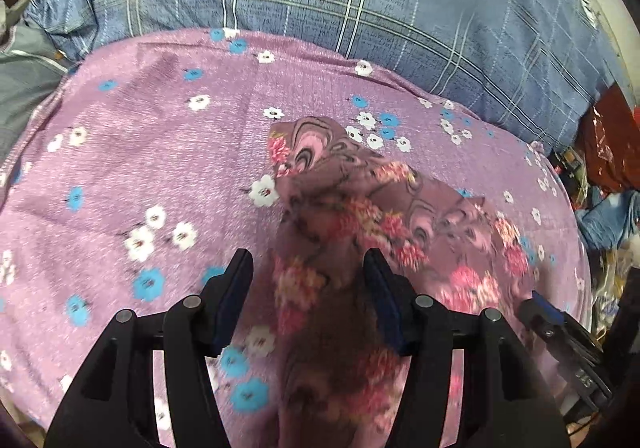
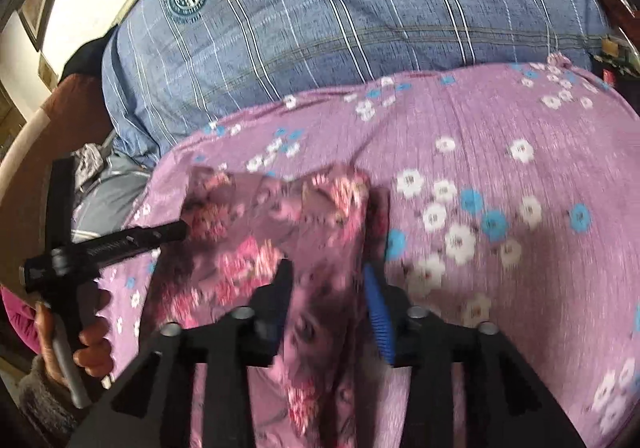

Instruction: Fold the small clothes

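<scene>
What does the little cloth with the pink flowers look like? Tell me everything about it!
The little flowery cloth is thin, soft-looking brownish-mauve fabric printed with pink flowers and swirls. It is crumpled and bunched up, not flat, with one corner poking up. It lies on the purple sheet with blue and white flowers. It runs between the fingers of both the left gripper and the right gripper; the blur hides whether they pinch it.

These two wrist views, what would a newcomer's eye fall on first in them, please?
Most likely the small mauve cloth with pink flowers, bunched on the lilac sheet with blue and white blossoms, running between the fingers of both the left gripper and the right gripper. Behind lies a blue checked pillow.
</scene>
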`<action>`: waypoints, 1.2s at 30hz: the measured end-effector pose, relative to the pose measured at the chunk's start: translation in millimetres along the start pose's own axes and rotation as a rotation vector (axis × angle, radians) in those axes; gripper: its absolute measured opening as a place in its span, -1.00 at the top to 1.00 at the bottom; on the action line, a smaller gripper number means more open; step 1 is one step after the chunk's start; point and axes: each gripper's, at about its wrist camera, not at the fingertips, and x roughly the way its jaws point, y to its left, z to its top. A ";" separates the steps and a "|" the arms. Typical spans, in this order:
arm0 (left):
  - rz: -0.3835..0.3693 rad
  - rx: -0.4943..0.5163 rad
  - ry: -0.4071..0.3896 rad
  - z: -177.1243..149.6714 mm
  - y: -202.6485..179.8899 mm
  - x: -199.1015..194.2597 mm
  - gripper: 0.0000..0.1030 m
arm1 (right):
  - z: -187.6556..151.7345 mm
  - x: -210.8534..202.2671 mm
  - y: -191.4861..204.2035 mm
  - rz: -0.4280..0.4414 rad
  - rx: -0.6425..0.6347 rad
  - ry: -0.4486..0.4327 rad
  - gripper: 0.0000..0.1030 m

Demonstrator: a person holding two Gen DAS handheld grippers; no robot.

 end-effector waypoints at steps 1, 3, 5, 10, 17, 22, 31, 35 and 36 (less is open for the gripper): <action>0.008 0.009 -0.005 -1.7 -0.8 -3.3 -0.10 | -2.8 1.1 0.1 0.000 0.007 0.008 0.17; 0.027 0.032 0.006 -10.1 -0.9 -10.1 -0.10 | -11.1 8.3 -1.1 0.016 0.035 0.036 0.18; -0.024 0.037 0.041 -24.0 2.7 -17.6 -0.10 | -17.5 8.2 4.9 0.021 0.018 0.029 0.62; -0.077 0.026 0.123 -52.6 15.2 -3.3 -0.21 | -26.4 -5.8 20.3 -0.096 -0.129 -0.061 0.80; -0.146 0.008 0.145 -57.1 28.5 -21.4 -0.20 | -29.2 -16.2 0.1 -0.002 -0.017 0.002 0.63; -0.231 0.033 0.220 -87.6 24.0 -17.4 -0.21 | -58.4 -27.9 -12.8 0.123 0.078 0.076 0.00; -0.162 0.123 0.178 -121.6 5.5 -15.9 -0.22 | -80.5 -36.0 -4.3 -0.004 -0.048 -0.005 0.75; -0.092 0.191 0.141 -121.8 -10.8 -25.4 -0.22 | -81.9 -34.3 -10.5 -0.002 0.012 0.019 0.70; -0.088 0.198 0.137 -119.2 -12.4 -25.6 -0.21 | -80.2 -40.5 -9.1 0.015 0.015 0.013 0.64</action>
